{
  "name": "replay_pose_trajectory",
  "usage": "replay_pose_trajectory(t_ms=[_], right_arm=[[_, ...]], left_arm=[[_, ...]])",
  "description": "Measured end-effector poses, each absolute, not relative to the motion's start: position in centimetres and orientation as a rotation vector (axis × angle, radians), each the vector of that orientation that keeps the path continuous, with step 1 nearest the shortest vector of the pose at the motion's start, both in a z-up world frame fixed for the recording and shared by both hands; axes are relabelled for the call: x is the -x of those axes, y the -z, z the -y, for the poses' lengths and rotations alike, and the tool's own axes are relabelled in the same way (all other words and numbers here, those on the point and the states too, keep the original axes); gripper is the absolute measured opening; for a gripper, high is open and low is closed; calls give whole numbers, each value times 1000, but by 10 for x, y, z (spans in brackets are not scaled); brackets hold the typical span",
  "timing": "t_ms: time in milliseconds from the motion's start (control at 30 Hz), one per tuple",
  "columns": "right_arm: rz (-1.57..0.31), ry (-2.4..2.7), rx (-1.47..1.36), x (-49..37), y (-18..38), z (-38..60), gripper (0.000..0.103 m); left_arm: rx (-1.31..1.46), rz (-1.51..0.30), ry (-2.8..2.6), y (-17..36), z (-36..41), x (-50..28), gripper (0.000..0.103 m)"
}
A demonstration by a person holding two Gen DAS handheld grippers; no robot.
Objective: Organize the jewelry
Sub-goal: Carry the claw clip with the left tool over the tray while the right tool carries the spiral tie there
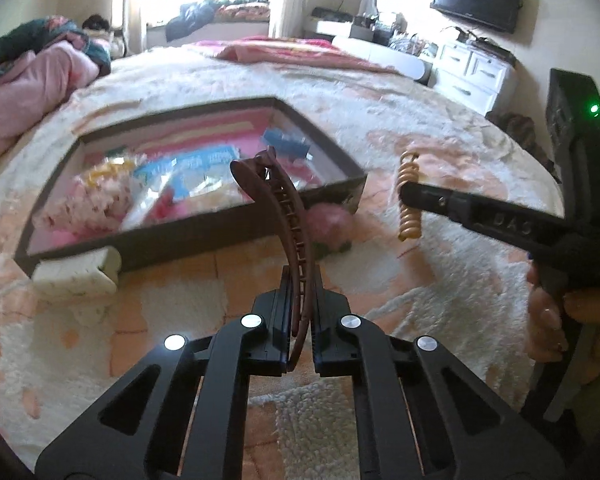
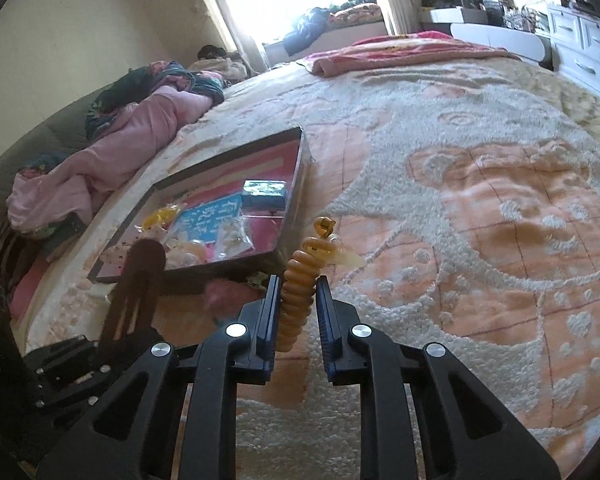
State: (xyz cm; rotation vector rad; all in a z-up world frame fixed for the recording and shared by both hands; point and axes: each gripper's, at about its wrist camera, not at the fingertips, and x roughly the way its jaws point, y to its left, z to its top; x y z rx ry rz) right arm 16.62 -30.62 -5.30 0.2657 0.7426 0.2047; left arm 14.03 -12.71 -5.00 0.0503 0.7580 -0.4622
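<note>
My left gripper (image 1: 300,280) is shut on a long brown curved hair clip (image 1: 278,216), which rises from between the pads toward the box. My right gripper (image 2: 298,284) is shut on a yellow-brown spiral hair tie (image 2: 298,292) with a small clasp at its top. In the left wrist view the right gripper (image 1: 404,192) comes in from the right with the spiral hair tie (image 1: 408,196) hanging across its tip. The brown clip (image 2: 140,280) shows at the left of the right wrist view. A dark shallow box (image 1: 332,152) with a pink lining holds several packets and hair accessories.
Everything lies on a bed with a fluffy cream and peach blanket (image 2: 480,220). A pink fluffy item (image 1: 328,228) sits by the box's near corner, and a small white case (image 1: 80,276) by its left corner. Pink bedding (image 2: 100,168) is piled at the left. A hand (image 1: 548,320) holds the right gripper.
</note>
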Motion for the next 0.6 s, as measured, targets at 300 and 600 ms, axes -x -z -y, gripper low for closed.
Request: replay_pose_trajectory(t_ms=[300, 600], right_arm=[[-681, -239, -214, -159, 34, 294, 17], [-644, -289, -162, -168, 19, 270, 17]], left_arm=[[3, -696, 415, 25, 102, -149, 3], [68, -675, 327, 14, 68, -169, 3]])
